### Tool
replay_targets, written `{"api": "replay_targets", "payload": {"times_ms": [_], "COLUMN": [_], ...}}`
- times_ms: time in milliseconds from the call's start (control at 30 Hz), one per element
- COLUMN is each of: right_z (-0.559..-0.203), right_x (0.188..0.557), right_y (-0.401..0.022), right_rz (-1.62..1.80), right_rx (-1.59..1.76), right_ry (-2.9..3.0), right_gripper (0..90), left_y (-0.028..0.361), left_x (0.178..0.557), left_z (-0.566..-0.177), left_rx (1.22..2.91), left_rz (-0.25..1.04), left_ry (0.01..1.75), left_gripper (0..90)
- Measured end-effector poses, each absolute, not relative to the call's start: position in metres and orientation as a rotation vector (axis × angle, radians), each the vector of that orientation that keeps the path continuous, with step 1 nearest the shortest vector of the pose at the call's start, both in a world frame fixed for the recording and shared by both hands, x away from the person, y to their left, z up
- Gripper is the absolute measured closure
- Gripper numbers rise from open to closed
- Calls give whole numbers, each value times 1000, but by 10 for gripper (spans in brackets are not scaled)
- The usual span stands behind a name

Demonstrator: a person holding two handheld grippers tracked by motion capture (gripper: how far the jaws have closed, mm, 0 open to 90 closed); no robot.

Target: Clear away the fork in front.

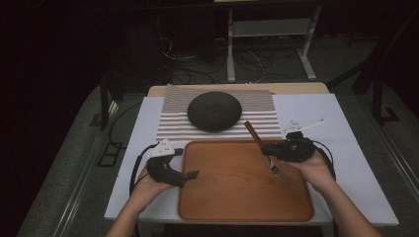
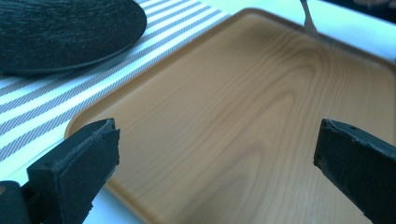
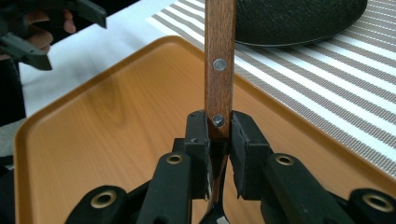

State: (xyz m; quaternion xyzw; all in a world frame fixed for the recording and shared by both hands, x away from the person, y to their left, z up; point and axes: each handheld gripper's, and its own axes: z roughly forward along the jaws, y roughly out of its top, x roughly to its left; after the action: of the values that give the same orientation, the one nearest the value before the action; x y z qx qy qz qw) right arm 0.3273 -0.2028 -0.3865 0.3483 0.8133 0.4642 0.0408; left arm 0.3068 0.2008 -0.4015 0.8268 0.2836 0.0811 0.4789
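1. Wood-handled fork (image 1: pixel 264 149) sits clamped in the right gripper (image 1: pixel 271 149), jaws pinched tight on the lower handle near its rivets (image 3: pixel 219 119), tines hanging over the tray's three o'clock side.
2. The orange-brown tray (image 1: pixel 237 210) lies at six o'clock on the white table (image 1: pixel 346 128); the dark upturned bowl (image 1: pixel 214 110) rests on the striped mat (image 1: pixel 264 116) at twelve o'clock.
3. The left gripper (image 1: pixel 191 174) hovers at the tray's nine o'clock edge, jaws spread wide and holding nothing.
4. Likely step: laying the fork on the tray. Doing it well means lowering until the tines touch the wood, tipping the handle down flat, then releasing without a drop.
5. The left gripper is best kept clear of the landing spot.
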Motion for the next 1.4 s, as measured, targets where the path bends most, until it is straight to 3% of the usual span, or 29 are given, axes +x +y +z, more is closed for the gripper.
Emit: {"api": "replay_targets", "payload": {"times_ms": [467,867,1400], "right_z": [-390,-392,-392], "right_x": [320,316,306], "right_y": [-199,-185,-155], "right_rz": [1448,1461,1499], "right_rx": [1036,975,882], "right_ry": [2483,2493,2508], "right_gripper": [770,770,770], "left_y": [155,117,95], "left_x": [338,339,327], "left_z": [-370,-369,-374], "left_rx": [1991,1955,1913], "left_rz": [201,169,69], "left_ry": [604,579,607], "left_gripper": [12,159,434]}}
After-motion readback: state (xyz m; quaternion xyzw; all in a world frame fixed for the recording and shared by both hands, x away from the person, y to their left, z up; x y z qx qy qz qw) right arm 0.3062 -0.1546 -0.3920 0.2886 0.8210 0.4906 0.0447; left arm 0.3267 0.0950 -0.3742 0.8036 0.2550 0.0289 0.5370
